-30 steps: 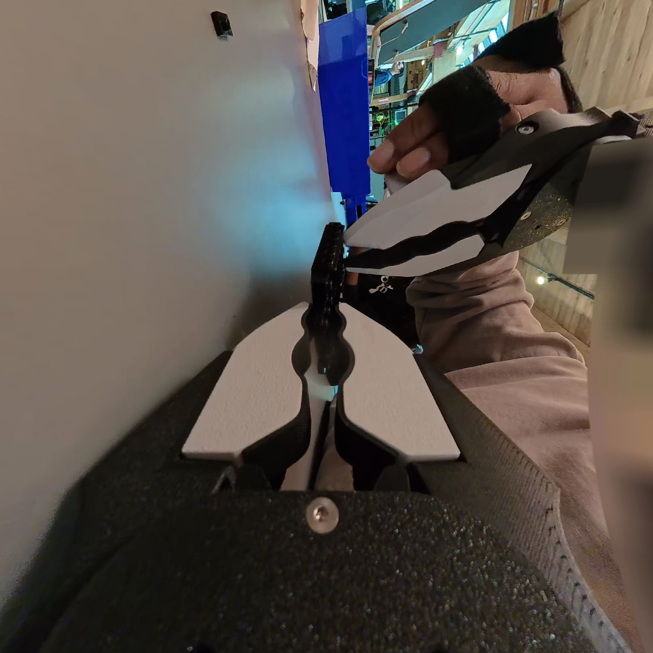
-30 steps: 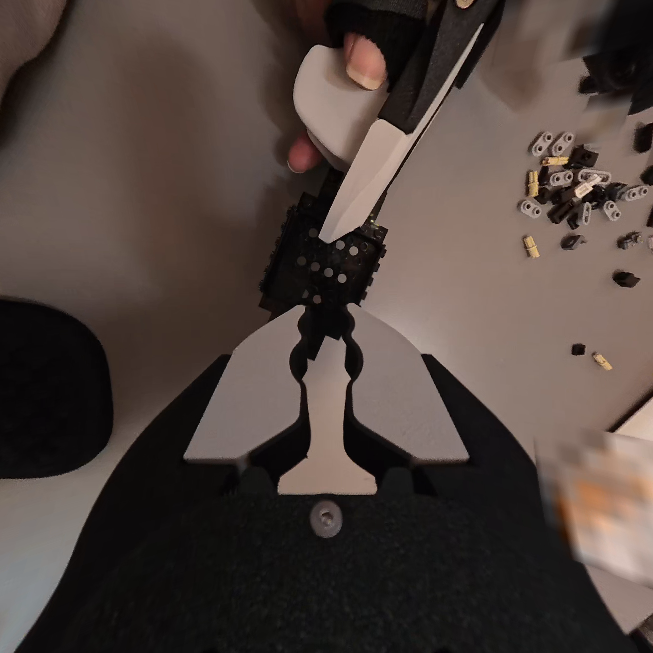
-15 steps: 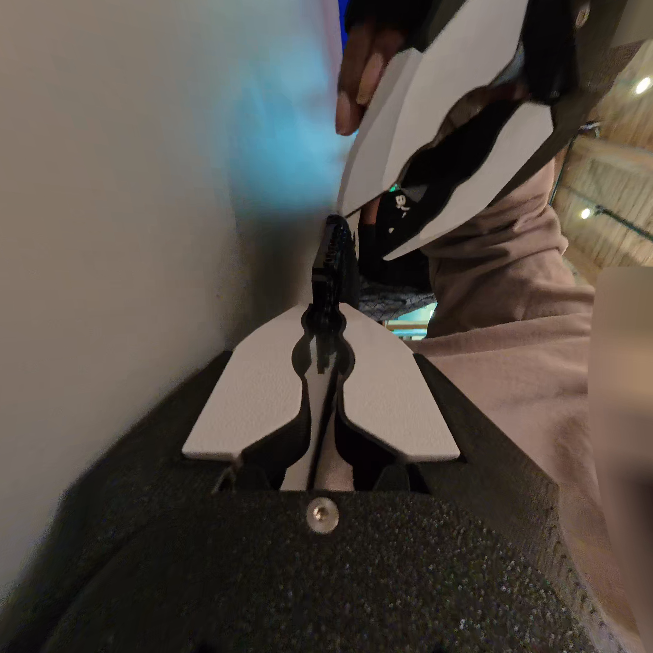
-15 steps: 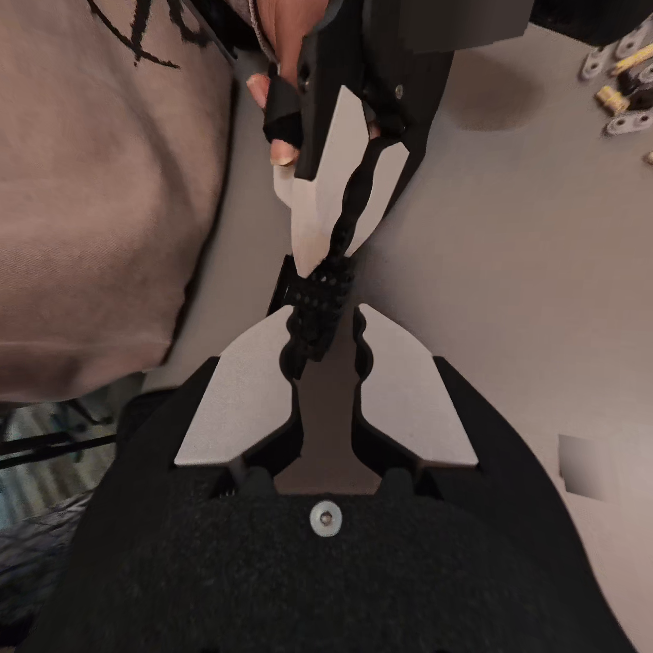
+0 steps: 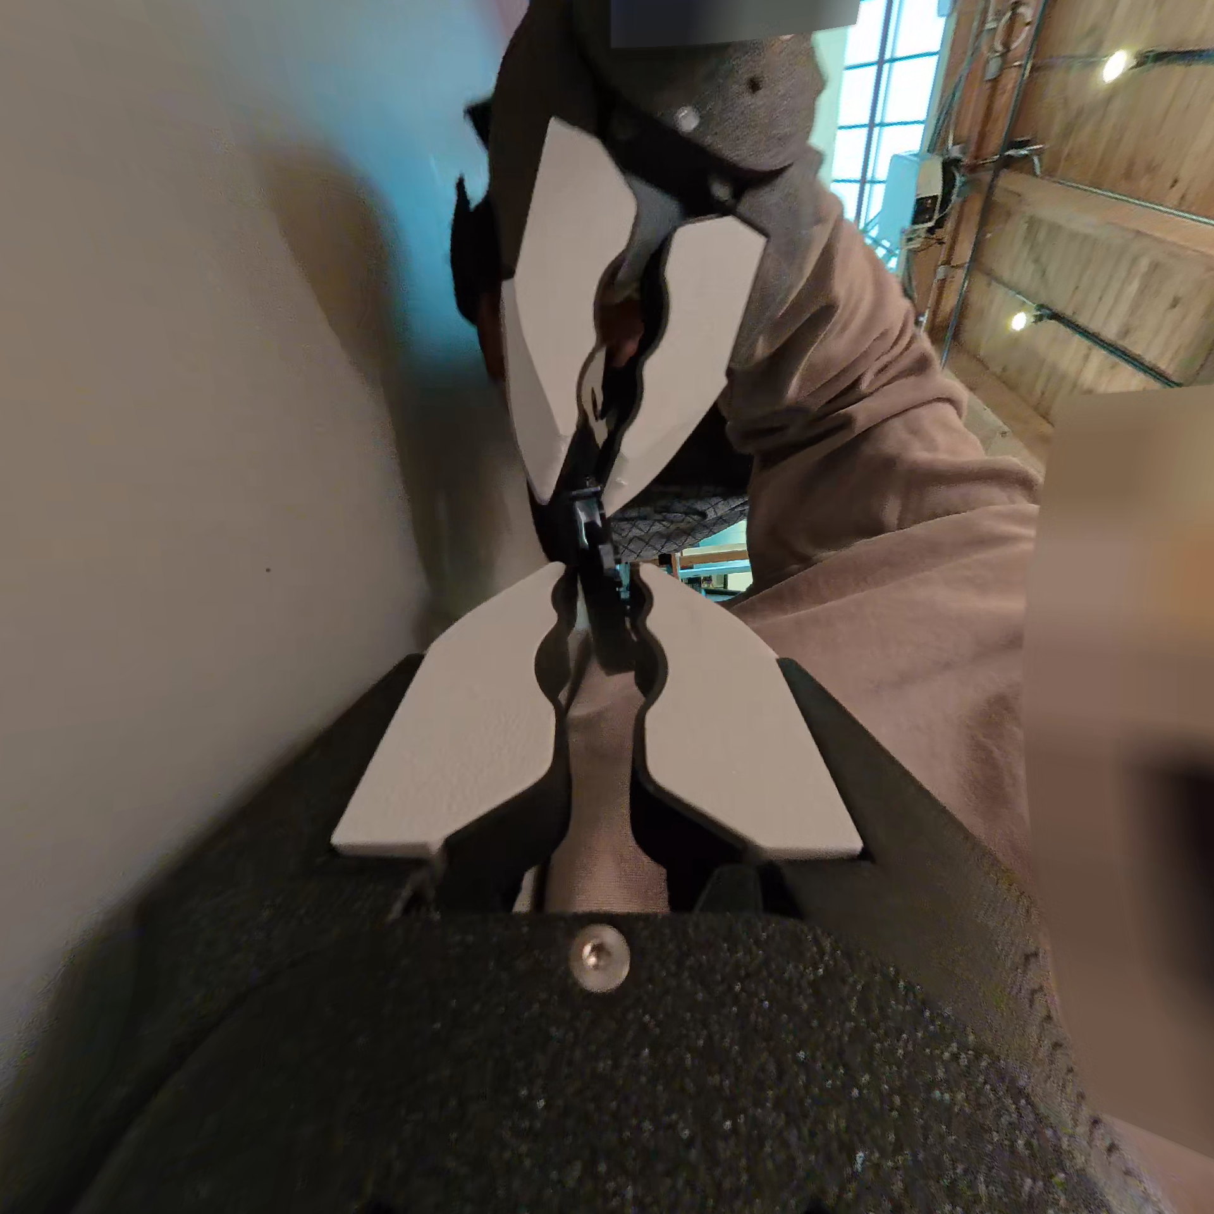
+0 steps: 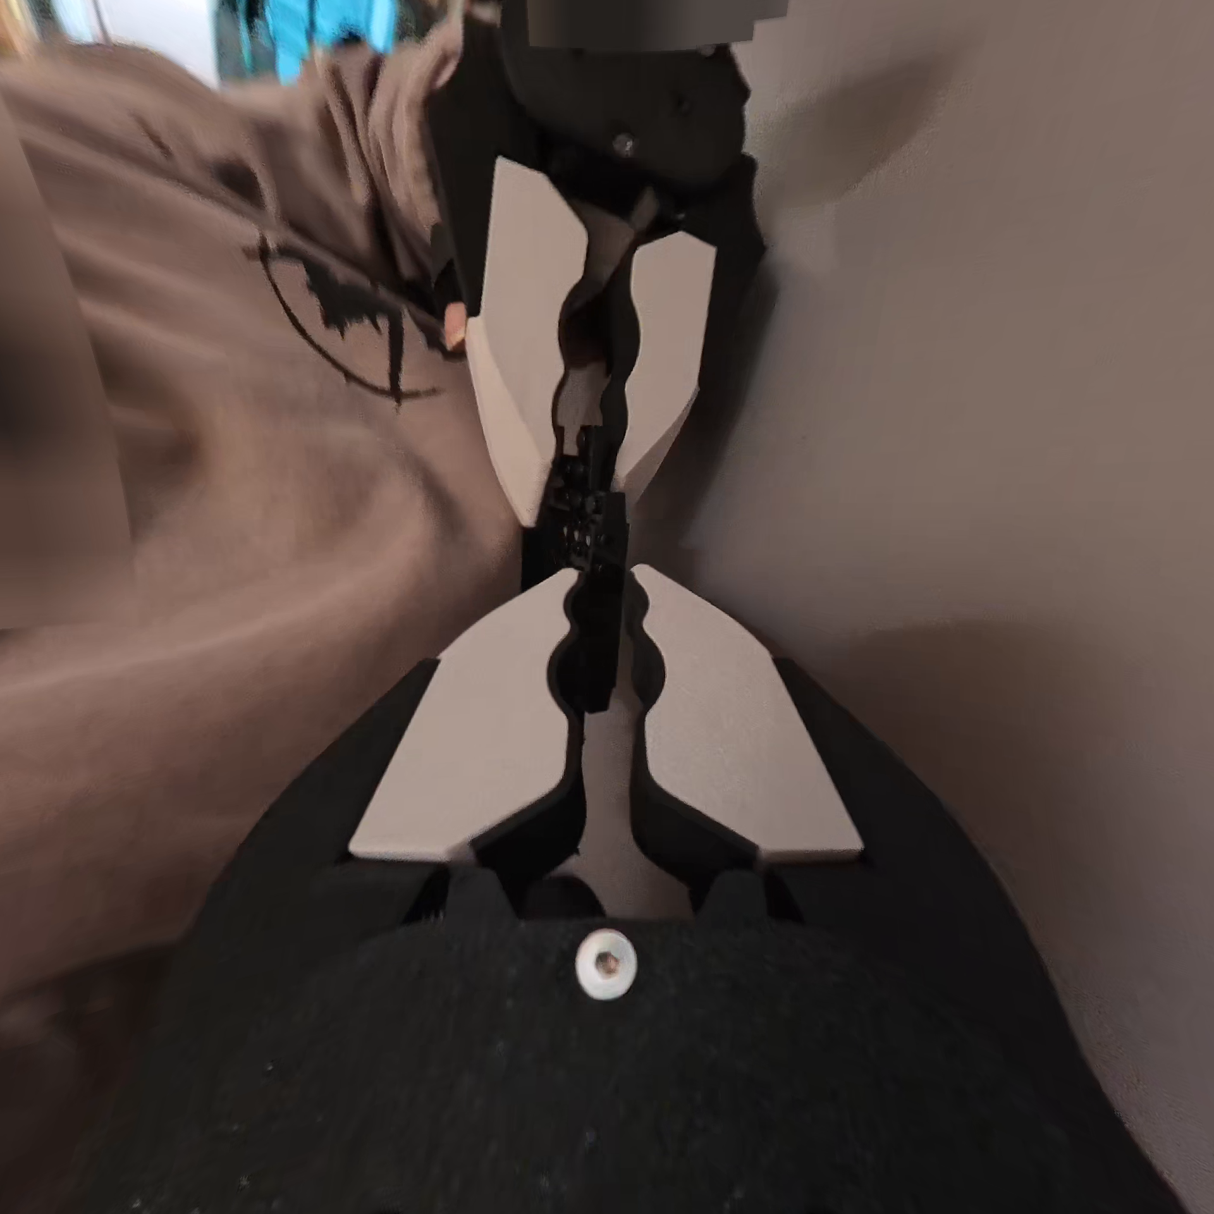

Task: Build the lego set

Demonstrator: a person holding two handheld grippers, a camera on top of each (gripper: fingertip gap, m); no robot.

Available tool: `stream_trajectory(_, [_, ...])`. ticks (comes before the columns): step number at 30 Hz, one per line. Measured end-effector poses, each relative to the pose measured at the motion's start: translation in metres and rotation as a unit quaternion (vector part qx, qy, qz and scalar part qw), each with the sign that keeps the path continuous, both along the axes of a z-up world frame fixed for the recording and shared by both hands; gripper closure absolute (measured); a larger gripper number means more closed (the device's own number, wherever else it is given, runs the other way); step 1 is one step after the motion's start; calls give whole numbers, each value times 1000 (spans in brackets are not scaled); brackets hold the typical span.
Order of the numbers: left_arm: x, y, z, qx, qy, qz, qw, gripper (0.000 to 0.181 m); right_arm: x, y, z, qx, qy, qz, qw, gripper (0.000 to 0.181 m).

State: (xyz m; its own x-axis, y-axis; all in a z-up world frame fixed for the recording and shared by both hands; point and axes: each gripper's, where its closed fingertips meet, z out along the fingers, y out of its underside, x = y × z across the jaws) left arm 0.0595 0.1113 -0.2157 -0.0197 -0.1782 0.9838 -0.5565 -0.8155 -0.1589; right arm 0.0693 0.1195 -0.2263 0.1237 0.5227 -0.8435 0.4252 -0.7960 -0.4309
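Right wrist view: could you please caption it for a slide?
Both grippers, right and left, clamp one black lego assembly.

This looks like a workshop or maker space rather than a home; the left wrist view shows walls of bare wooden boards point(image 5: 1077, 263) braced with timber beams, with metal conduit point(image 5: 985, 197) and cables running over them; small spot lights point(image 5: 1115, 64) are fixed along the boards, and a pale box-like unit point(image 5: 916, 190) is mounted beside a gridded window point(image 5: 867, 85); a plain light grey tabletop point(image 6: 985, 460) serves as the work surface.
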Motion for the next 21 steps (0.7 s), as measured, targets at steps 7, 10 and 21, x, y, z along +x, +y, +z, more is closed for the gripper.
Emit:
stream_trajectory(7, [-1, 2, 7, 56, -42, 33, 997, 149, 9, 14, 14, -24, 42, -206, 977, 172])
stream_trajectory(10, [4, 2, 10, 69, -55, 48, 995, 152, 9, 24, 18, -24, 60, -280, 958, 172])
stream_trajectory(21, [0, 4, 5, 54, -37, 33, 997, 167, 12, 25, 11, -28, 67, -362, 929, 171])
